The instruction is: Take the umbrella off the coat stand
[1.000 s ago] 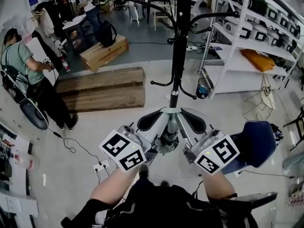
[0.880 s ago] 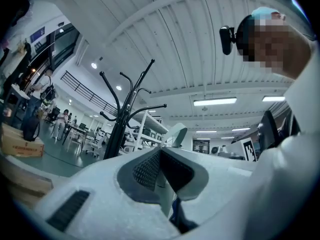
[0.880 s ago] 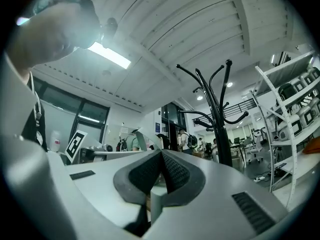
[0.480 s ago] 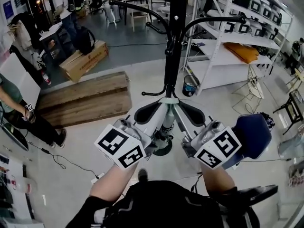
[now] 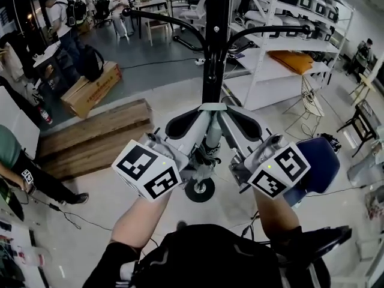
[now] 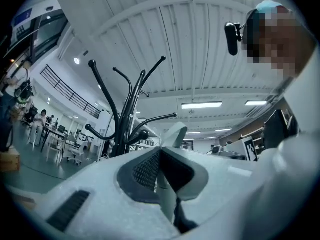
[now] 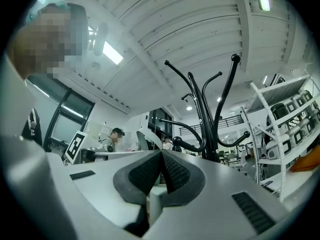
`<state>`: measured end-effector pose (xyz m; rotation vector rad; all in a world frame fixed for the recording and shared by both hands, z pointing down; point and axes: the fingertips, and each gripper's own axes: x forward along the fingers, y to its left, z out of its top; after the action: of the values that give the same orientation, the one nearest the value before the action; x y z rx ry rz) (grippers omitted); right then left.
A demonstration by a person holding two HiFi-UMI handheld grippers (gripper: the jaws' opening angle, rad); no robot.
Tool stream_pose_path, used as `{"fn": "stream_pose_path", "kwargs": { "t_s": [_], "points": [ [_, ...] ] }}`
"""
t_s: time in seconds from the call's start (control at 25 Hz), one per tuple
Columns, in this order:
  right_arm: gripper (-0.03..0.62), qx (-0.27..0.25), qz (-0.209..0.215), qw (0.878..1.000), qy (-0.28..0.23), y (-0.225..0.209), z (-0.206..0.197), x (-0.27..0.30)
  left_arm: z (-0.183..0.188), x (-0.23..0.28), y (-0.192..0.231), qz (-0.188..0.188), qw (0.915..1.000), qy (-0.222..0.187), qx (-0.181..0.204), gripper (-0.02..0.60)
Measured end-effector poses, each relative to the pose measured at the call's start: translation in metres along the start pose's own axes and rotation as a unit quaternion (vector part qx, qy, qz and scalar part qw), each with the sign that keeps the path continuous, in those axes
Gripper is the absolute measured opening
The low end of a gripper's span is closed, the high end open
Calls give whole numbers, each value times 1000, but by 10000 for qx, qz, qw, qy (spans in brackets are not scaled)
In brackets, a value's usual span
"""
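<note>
The black coat stand rises in the middle of the head view, with its pole and curved hooks above and its round base on the floor. My left gripper and right gripper are held side by side just in front of the pole, their tips close together. The stand shows left of centre in the left gripper view, where my left gripper has its pads pressed together on nothing. In the right gripper view the stand is right of centre, and my right gripper is likewise shut and empty. No umbrella shows in any view.
White shelving stands behind and to the right of the stand. A wooden pallet and a cardboard box lie at the left. A blue chair is close at my right. A person stands at the far left.
The stand has come nearer and larger in the head view, and its base now shows. Both grippers have risen slightly toward the pole, still shut. The person at the left has slid toward the frame's edge.
</note>
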<state>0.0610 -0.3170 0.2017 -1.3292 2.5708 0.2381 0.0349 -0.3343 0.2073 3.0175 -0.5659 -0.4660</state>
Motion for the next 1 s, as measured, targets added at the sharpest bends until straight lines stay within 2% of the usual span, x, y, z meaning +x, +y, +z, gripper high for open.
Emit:
{"fn": "stream_pose_path", "kwargs": {
  "t_s": [0.4, 0.64, 1.0],
  "points": [
    [8, -300, -365, 9989, -26, -28, 17, 26, 20, 27, 27, -289, 9996, -7, -16, 11],
    [8, -312, -436, 9986, 22, -35, 15, 35, 22, 29, 25, -579, 9982, 13, 171, 11],
    [8, -222, -519, 9982, 181, -51, -6, 48, 5, 38, 52, -561, 9981, 247, 81, 11]
  ]
}}
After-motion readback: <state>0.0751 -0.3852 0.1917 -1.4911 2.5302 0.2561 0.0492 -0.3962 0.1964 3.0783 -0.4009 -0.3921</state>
